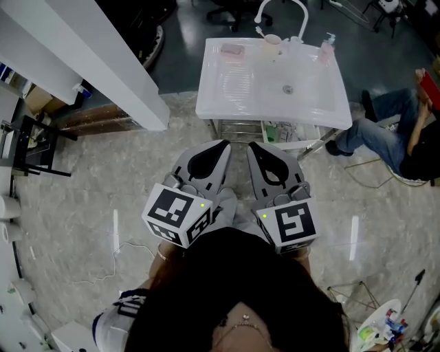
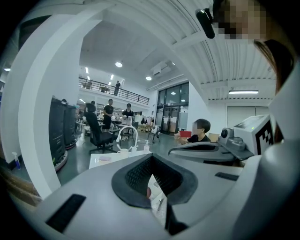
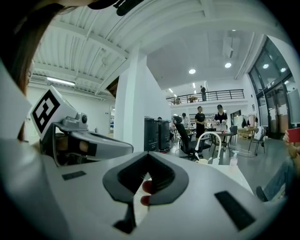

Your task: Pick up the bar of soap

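Both pairs of jaws are pressed together with nothing between them. The left gripper (image 1: 221,148) and right gripper (image 1: 253,148) sit side by side near the person's body, pointing toward the far white sink unit (image 1: 323,103). The bar of soap (image 1: 232,49), a small pink block, lies on the unit's far left corner, left of the faucet (image 1: 282,10) and well apart from both grippers. It is probably light, hard and slick. One jaw on each long side at mid-length looks safest, since a hard squeeze could shoot it out.
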A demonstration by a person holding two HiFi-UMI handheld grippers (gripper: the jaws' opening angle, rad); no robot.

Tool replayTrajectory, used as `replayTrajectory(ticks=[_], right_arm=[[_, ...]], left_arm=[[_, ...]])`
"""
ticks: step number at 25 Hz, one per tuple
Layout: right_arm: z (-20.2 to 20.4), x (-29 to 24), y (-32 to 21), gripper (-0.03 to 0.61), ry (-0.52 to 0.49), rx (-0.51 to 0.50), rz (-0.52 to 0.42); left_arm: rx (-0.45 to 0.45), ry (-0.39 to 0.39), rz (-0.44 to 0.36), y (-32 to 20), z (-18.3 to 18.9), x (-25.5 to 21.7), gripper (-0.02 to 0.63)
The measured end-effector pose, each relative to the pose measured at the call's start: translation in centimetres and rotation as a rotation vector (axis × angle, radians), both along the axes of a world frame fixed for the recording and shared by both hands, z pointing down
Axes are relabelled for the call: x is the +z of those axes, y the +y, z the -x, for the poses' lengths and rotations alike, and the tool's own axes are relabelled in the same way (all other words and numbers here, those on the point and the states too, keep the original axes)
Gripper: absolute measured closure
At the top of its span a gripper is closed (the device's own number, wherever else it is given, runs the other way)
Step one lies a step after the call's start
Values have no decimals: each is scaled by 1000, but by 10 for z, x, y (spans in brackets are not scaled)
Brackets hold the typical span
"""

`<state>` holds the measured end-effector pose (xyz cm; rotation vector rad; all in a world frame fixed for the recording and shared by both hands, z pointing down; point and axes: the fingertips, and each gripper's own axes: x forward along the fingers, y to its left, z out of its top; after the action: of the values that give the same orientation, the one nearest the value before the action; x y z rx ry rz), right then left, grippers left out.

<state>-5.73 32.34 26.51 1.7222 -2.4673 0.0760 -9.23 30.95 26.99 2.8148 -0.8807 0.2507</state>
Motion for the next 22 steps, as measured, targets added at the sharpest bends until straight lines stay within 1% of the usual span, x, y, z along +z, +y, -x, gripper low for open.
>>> replayTrajectory(ticks=[7, 15, 22], right_arm=[[1, -3, -57, 580, 17, 24, 5], [9, 1, -82, 580, 33, 27, 13], [30, -8, -118, 580, -36, 2, -7]], left_arm=[[13, 6, 21, -57, 4, 1, 615], [23, 7, 21, -82, 11, 4, 615], [36, 18, 25, -122, 30, 4, 615]])
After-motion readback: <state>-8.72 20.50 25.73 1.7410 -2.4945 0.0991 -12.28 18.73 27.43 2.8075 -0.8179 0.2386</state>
